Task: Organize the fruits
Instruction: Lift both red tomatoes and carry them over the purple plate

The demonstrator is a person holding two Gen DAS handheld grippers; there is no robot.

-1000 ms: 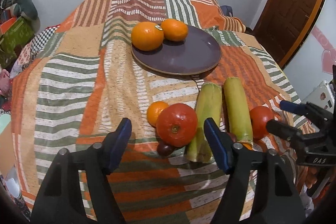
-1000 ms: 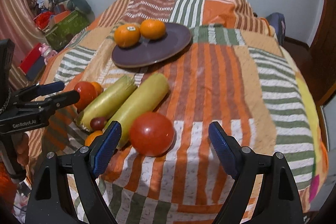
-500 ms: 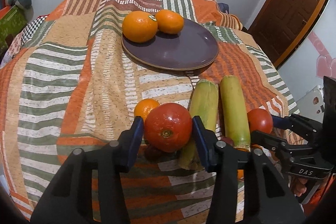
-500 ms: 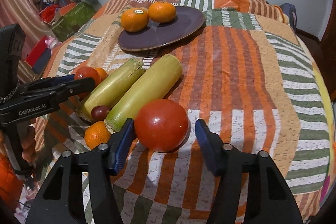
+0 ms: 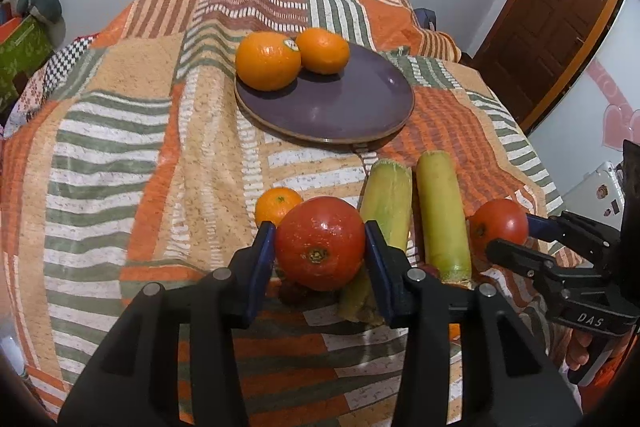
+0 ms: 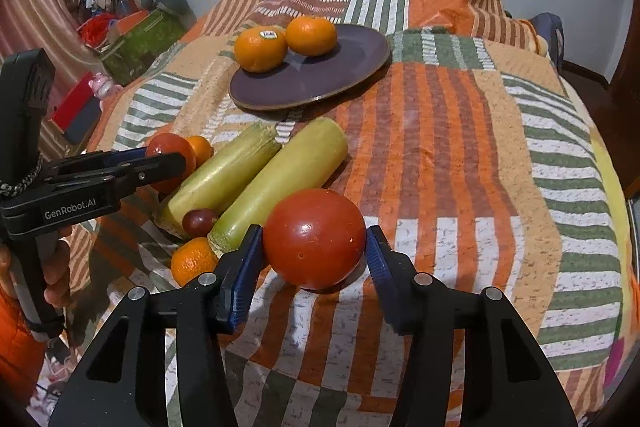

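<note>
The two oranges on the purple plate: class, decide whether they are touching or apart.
Touching. In the left wrist view the stickered orange overlaps the other orange with no gap between them on the plate; the right wrist view agrees.

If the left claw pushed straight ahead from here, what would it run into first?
The left claw already has a red tomato between its pads. Just beyond lies a small orange, probably next, though depth is unclear.

Both grippers' fingers have just been closing, each now clamping its own tomato (image 5: 320,243) (image 6: 314,238).
</note>
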